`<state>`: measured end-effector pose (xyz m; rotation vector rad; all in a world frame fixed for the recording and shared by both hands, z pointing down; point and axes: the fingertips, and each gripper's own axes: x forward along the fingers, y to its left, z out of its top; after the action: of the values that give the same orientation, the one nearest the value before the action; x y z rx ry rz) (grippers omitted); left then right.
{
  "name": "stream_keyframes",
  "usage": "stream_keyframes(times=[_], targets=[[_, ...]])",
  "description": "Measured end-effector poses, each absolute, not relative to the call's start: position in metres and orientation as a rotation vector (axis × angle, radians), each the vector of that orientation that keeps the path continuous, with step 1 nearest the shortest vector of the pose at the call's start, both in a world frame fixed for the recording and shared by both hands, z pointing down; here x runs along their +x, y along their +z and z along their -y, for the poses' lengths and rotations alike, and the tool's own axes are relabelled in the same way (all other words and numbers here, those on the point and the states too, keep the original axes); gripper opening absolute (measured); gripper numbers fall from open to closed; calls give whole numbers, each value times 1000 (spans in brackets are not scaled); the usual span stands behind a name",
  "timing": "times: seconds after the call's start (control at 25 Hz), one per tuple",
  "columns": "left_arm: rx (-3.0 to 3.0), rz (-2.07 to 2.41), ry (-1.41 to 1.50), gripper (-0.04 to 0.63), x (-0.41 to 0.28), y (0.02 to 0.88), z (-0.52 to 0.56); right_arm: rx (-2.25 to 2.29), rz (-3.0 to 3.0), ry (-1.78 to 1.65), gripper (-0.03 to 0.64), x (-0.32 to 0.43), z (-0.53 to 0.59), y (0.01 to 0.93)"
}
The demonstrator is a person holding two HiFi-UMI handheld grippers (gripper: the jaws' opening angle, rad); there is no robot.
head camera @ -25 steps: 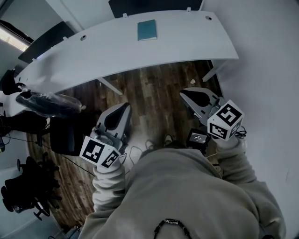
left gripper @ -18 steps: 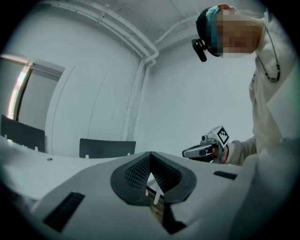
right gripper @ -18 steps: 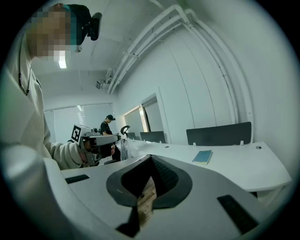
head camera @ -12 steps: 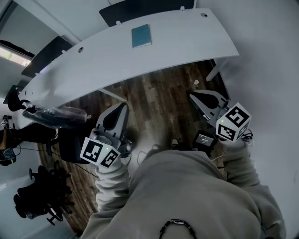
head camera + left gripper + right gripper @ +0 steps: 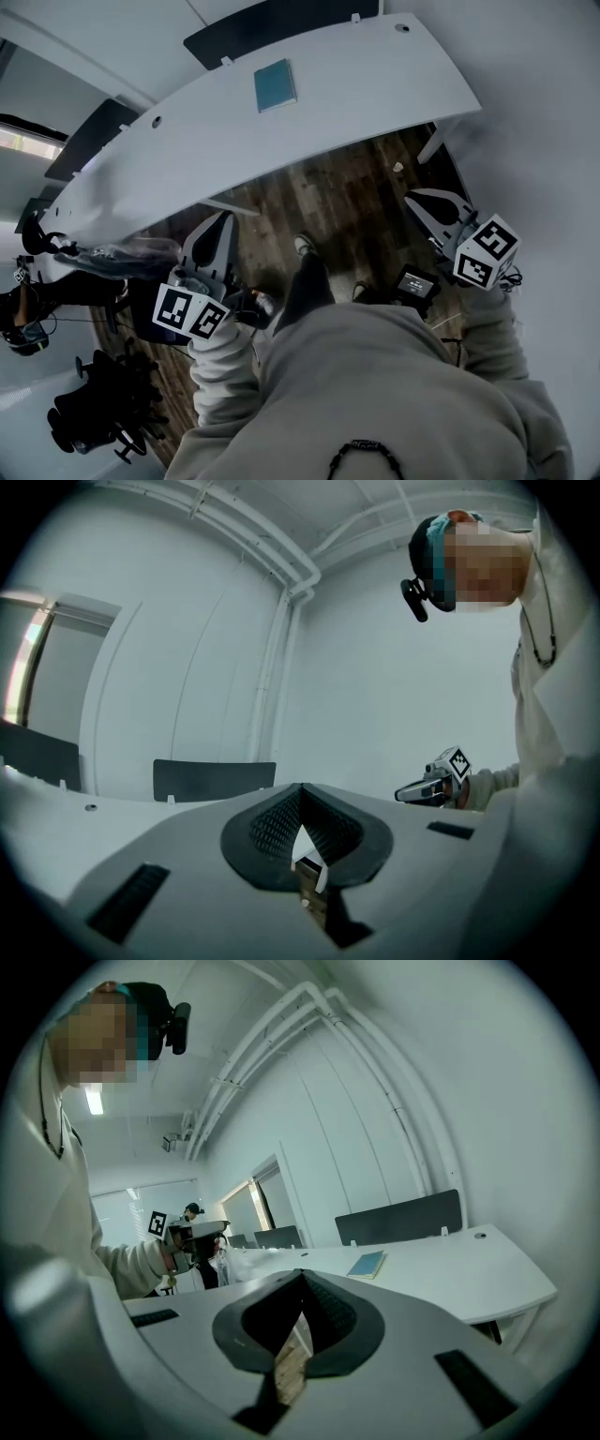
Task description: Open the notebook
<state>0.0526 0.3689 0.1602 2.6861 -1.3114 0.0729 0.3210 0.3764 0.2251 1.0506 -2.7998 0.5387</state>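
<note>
the long white curved desk (image 5: 375, 94) runs across the top of the head view, from 9 o'clock up to 2 o'clock, over a dark wood floor (image 5: 328, 197). a dark panel (image 5: 281, 28) stands along its far edge at 12 o'clock.

your left gripper (image 5: 228, 217) hangs over the floor near 8 o'clock, and your right gripper (image 5: 413, 194) near 3 o'clock. both are well short of the desk. in each gripper view the ribbed pads meet at the tips with nothing between them, so both tools are clenched and empty.

the only print that shows is the black-and-white square pattern on the left marker cube (image 5: 190, 312) and the right marker cube (image 5: 487, 251). it carries no letters.

the notebook (image 5: 275, 84) is teal and lies flat and closed on the desk, well apart from both tools. it sits at about 12 o'clock from your left jaw tips and 10 o'clock from your right ones. its cover is too small to read. in the right gripper view it lies at 3 o'clock of the jaw tips.
</note>
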Motion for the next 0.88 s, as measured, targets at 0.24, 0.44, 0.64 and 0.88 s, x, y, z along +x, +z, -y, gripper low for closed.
stream_keyframes(times=[0.24,0.44,0.64,0.88], targets=[[2722,1260,58,-2,52,177,-324,1112,2774,532,21,321,-337,237],[2732,1296,68,-2,47,172,-264,1058,2753,561,21,319,-285,252],[2734,1342,172,-2,4,169,-226,1059,2699,605,21,311,-221,277],[2665,1338,226,-2,-45,188,-161,1034,2712,636,21,253,-146,278]])
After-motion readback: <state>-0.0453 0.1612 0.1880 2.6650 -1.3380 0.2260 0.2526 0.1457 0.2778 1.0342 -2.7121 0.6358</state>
